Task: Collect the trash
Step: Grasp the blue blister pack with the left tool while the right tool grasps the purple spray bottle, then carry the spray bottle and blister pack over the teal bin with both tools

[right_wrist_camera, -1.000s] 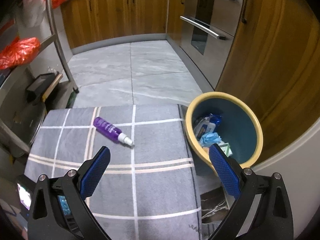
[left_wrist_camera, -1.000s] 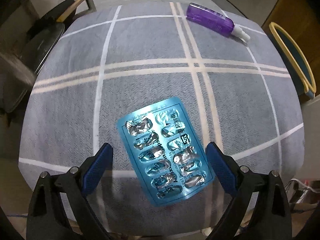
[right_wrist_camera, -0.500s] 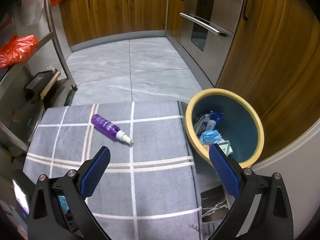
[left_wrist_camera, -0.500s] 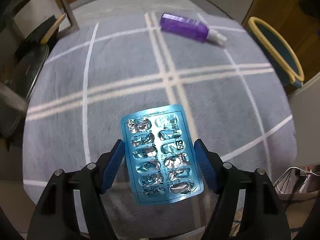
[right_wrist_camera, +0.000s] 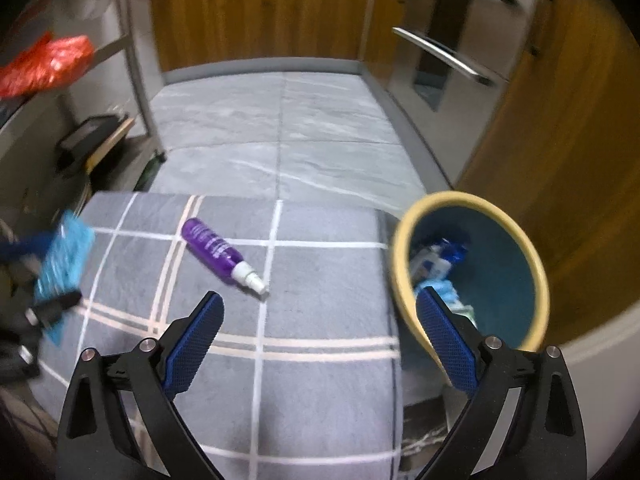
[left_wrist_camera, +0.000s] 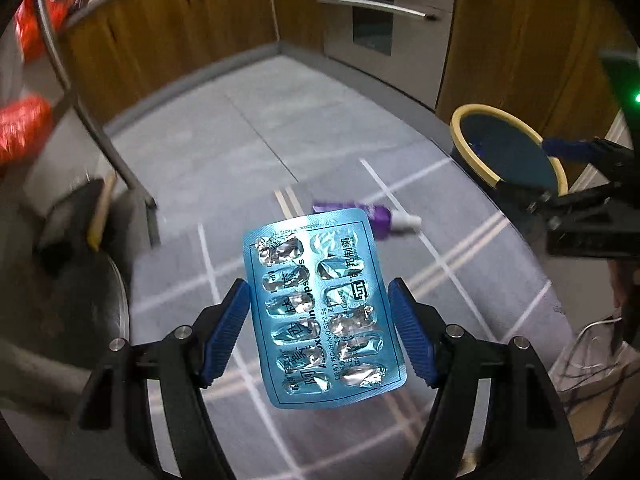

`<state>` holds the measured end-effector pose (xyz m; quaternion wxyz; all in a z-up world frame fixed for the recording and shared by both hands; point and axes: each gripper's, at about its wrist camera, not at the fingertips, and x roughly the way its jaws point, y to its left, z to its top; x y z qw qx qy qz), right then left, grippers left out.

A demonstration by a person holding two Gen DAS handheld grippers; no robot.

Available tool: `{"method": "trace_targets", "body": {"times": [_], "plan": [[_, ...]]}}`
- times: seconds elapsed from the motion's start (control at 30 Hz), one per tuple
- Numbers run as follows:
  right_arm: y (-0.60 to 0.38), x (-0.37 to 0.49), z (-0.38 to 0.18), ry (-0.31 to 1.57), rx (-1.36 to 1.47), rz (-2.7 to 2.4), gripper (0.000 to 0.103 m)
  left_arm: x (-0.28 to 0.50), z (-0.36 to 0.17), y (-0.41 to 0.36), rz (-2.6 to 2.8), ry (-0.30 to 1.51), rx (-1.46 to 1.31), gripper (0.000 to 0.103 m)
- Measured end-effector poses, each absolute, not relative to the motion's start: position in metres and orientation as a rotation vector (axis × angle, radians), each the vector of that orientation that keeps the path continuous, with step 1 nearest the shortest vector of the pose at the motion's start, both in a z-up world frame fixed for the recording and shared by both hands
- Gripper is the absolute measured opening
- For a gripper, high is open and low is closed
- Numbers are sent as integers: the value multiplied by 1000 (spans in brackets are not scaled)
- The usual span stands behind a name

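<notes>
My left gripper (left_wrist_camera: 320,332) is shut on a blue empty pill blister pack (left_wrist_camera: 320,304) and holds it lifted above the grey checked tablecloth (left_wrist_camera: 460,280). The pack also shows in the right wrist view (right_wrist_camera: 64,256), blurred, at the far left. A purple spray bottle (right_wrist_camera: 218,254) lies on its side on the cloth; in the left wrist view the bottle (left_wrist_camera: 380,216) lies partly behind the pack. My right gripper (right_wrist_camera: 320,344) is open and empty above the cloth's right part. The blue bin with a yellow rim (right_wrist_camera: 536,276) stands right of the table with trash inside.
The bin also shows in the left wrist view (left_wrist_camera: 476,110), far right, next to my right gripper's body (left_wrist_camera: 592,208). A metal rack (right_wrist_camera: 138,72) with red bags stands at the left. Wooden cabinets and an oven front line the back. Cables lie on the floor at the right.
My left gripper has closed on the blister pack and lifted it off the cloth, tilting up toward the room. My right gripper has dropped lower and forward over the cloth.
</notes>
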<state>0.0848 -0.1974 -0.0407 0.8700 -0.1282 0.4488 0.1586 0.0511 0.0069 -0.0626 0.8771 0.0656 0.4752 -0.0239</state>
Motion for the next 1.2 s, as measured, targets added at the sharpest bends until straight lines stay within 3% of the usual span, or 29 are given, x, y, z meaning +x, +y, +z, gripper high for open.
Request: {"method": "trace_targets", "body": {"times": [0.23, 0.47, 0.83, 0.9, 1.07, 1.2], "plan": [[-151, 103, -73, 964, -344, 456, 92, 67, -80, 33, -67, 1042, 6, 70], [-106, 121, -108, 988, -433, 526, 76, 66, -76, 46, -91, 1049, -28, 70], [-60, 142, -151, 991, -555, 614, 68, 73, -88, 56, -95, 1090, -87, 70], [-57, 143, -156, 1007, -574, 620, 55, 75, -90, 58, -93, 1096, -90, 70], [-60, 143, -158, 1023, -566, 638, 36, 80, -96, 62, -87, 1118, -103, 70], [-69, 144, -147, 1036, -522, 611, 35, 80, -96, 60, -89, 1116, -93, 70]]}}
